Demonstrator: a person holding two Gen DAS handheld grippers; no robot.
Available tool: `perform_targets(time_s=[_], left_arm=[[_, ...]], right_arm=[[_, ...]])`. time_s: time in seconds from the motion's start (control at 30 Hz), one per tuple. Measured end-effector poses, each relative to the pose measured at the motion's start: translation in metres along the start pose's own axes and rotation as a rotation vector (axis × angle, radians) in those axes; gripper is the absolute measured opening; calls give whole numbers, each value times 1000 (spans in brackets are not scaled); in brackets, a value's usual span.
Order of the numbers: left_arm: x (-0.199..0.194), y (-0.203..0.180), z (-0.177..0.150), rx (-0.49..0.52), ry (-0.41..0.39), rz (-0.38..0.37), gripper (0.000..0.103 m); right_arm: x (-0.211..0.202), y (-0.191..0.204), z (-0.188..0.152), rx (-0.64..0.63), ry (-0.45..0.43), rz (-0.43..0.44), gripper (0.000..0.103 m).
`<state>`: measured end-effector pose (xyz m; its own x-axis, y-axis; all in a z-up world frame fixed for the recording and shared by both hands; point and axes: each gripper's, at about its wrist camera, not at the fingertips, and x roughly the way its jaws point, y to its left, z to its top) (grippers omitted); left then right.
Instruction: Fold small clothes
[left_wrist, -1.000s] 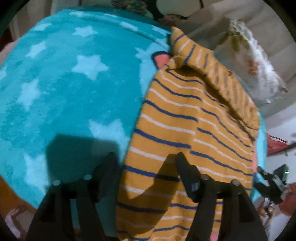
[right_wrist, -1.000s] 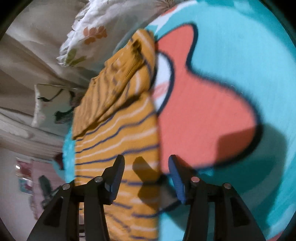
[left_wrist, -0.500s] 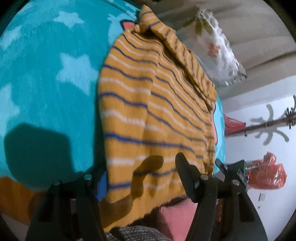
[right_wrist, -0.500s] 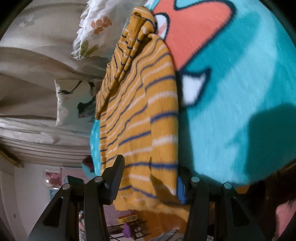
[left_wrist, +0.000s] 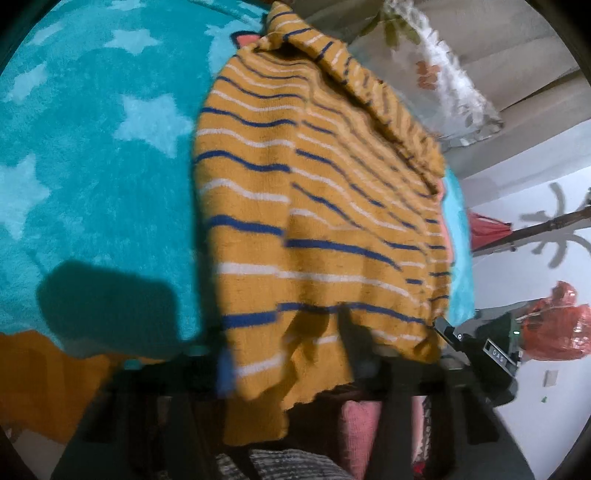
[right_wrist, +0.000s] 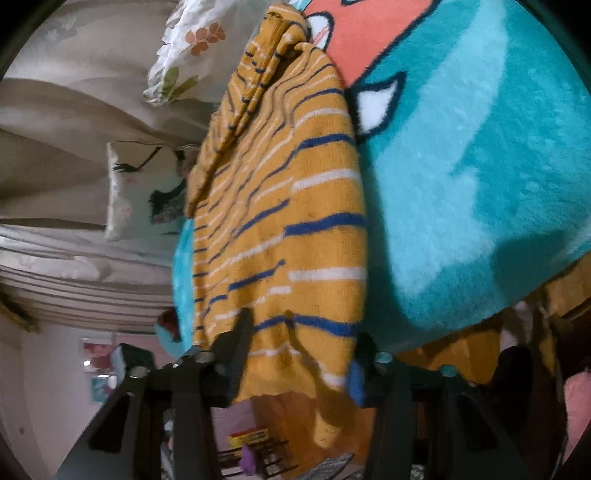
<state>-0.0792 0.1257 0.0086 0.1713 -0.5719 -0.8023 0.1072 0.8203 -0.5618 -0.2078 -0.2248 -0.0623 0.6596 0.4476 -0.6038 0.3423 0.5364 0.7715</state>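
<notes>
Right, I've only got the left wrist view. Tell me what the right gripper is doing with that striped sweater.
Observer: The right gripper has the near hem of the striped sweater between its fingers, at the corner beside the teal blanket, and its jaws are closing.
Operator: Describe the blanket on that side; I only see stars here.
Observer: Past the sweater's edge it carries a big coral shape with a dark outline, no stars.
Operator: Say what lies beyond the sweater over there.
Observer: A second pillow, pale with a dark print, below the floral pillow you can see.
Operator: Check the hem hangs clear.
Observer: It droops below the right gripper, off the blanket's edge.
</notes>
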Motion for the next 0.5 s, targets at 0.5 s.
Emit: perform_targets(time_s=[0.5], left_arm=[[-56, 13, -36, 31, -38, -19, 7]], right_arm=[[-54, 10, -31, -41, -66, -80, 8]])
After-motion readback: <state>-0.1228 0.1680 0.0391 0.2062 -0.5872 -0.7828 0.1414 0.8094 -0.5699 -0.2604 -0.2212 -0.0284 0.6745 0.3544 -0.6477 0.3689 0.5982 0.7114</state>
